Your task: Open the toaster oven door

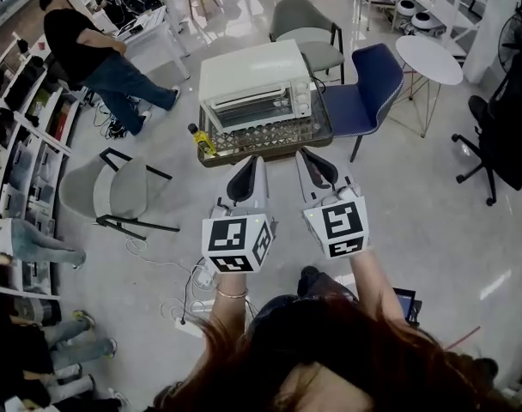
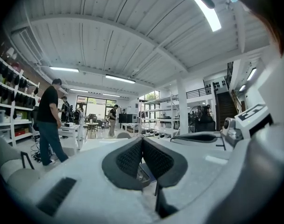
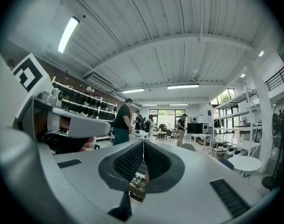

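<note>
A white toaster oven (image 1: 254,84) stands on a small low table (image 1: 323,129), its glass door shut and facing me. Both grippers point level at it, side by side and just short of the table's front edge. My left gripper (image 1: 256,161) sits left of the right gripper (image 1: 302,154). In the left gripper view the black pads (image 2: 131,158) of the left gripper (image 2: 142,143) meet with nothing between them. The right gripper (image 3: 143,146) is likewise shut and empty in its own view, with the table's edge (image 3: 137,183) peeking below the pads.
A yellow bottle (image 1: 203,140) lies at the table's front left corner. A blue chair (image 1: 373,84) and a grey chair (image 1: 308,33) stand behind and right of the oven. Another grey chair (image 1: 115,191) is at left, a round white table (image 1: 428,58) at right. A person in black (image 1: 89,50) stands far left.
</note>
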A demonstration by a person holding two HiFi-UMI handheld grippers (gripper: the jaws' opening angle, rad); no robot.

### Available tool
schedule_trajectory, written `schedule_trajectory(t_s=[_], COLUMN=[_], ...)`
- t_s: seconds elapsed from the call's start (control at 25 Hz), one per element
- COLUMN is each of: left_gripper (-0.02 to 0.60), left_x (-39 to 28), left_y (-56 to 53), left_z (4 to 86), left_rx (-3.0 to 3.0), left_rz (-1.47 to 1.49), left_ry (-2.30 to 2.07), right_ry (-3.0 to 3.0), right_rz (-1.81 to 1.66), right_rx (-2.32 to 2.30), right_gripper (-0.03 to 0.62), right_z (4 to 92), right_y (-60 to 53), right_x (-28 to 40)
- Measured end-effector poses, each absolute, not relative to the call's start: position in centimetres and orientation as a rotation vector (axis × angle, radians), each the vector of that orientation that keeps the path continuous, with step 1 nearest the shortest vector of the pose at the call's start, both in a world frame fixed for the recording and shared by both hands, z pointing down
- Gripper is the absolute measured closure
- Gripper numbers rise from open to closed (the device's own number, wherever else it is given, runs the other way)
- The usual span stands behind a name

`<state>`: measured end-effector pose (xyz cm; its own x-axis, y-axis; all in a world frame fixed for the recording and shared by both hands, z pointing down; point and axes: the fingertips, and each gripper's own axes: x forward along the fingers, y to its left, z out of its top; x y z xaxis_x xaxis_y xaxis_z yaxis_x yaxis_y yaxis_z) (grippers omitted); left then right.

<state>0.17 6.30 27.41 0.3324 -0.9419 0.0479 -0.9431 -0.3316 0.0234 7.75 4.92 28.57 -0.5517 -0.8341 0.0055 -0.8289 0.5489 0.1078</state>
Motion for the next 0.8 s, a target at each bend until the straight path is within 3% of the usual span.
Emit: schedule_trajectory(t_s=[0.8], left_gripper=[0.566], left_x=[0.6], left_y=[2.8], left_z=[28.0], left_rx=[2.475], left_rz=[0.069], left_ry=[-1.841], right_ry=[-2.779], right_rz=[-0.042], right_rx=[1.389], right_gripper=[0.592], right_z=[29.8], right_y=[0.9], right_x=[7.7])
